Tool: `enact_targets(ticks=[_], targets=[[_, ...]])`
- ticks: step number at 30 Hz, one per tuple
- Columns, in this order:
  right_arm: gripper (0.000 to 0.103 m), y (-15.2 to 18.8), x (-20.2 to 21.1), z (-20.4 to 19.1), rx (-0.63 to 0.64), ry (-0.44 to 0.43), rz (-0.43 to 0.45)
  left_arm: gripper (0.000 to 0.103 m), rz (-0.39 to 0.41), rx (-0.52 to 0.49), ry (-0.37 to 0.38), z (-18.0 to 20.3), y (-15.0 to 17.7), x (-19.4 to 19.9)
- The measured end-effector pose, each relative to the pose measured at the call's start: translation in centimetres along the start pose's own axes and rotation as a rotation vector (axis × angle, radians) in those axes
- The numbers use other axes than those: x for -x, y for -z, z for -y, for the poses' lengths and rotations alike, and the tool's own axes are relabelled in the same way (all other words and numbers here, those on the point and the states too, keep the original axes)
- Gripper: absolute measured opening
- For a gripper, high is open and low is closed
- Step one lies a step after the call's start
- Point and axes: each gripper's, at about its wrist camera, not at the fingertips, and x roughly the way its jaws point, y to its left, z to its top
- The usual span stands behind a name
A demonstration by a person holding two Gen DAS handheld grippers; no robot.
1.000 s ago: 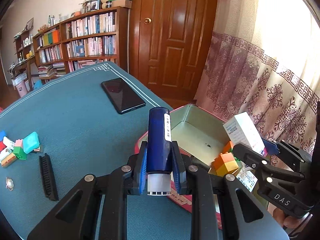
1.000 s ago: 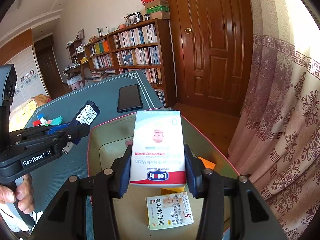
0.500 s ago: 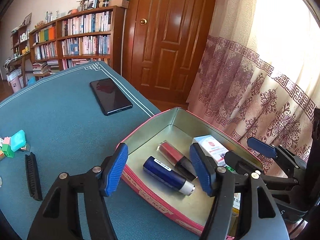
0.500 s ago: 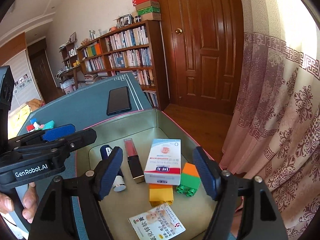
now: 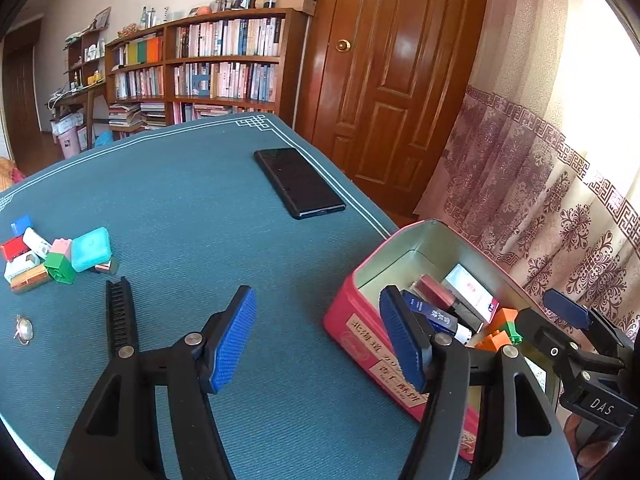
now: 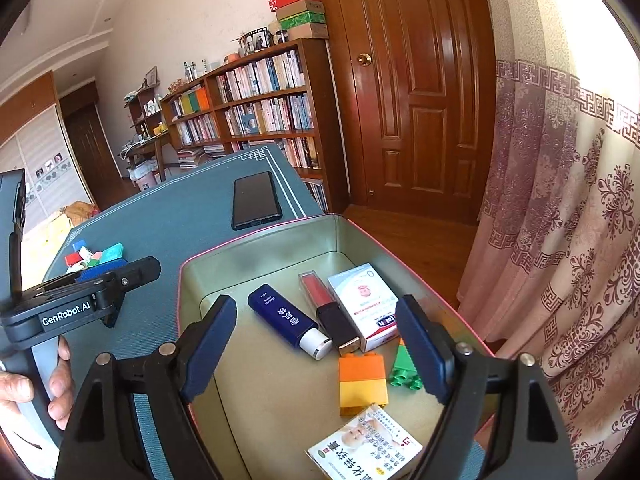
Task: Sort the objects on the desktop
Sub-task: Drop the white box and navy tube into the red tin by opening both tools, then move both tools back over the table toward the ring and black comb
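while both tools hang over the table's right end, the left gripper (image 5: 318, 336) stands released, nothing between its blue pads, its right finger overlapping the red tin's (image 5: 362, 276) near wall. the right gripper (image 6: 316, 354) is over the tin's inside, its jaws opening and empty, the contents lying loose below.

in the tin, right wrist view: blue tube (image 6: 286, 320) with white cap at centre; red lipstick (image 6: 326, 308) touching it at 3 o'clock; white box (image 6: 362, 300) flat against the lipstick's far side. orange-and-yellow brick (image 6: 363, 382) at 6 o'clock of the lipstick, green brick (image 6: 404, 370) just beside it, partly behind the right finger. printed packet (image 6: 366, 446) nearest the camera.

on the teal table (image 5: 192, 200), left wrist view: black phone (image 5: 299, 182) at 12 o'clock near the far edge; black comb (image 5: 119, 314) at 9 o'clock of the left finger; small metal trinket (image 5: 23, 330) beyond it. unsorted cluster at 10 o'clock: teal case (image 5: 91, 249), green brick (image 5: 60, 267), pink, red, blue and white pieces touching.

a person's hand (image 6: 36, 384) grips the left tool's handle.
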Motion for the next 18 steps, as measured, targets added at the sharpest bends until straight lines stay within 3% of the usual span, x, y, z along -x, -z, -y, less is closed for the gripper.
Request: enact_targets(ticks=[9, 13, 18], targets=[[0.091, 0.2, -0.5, -3.9, 0.055, -0.08, -0.01, 0.068, 0.012, 0.074, -0.088, -4.9, 1.2, 1.6], [0.103, 0.3, -0.4, -6.1, 0.098, -0.1, 0.007, 0.068, 0.021, 0.117, -0.124, -7.6, 1.6, 2.5], [0.103, 0.5, -0.1, -9.2, 0.168, -0.133, 0.032, 0.068, 0.025, 0.161, -0.178, -10.9, 2.5, 3.3]])
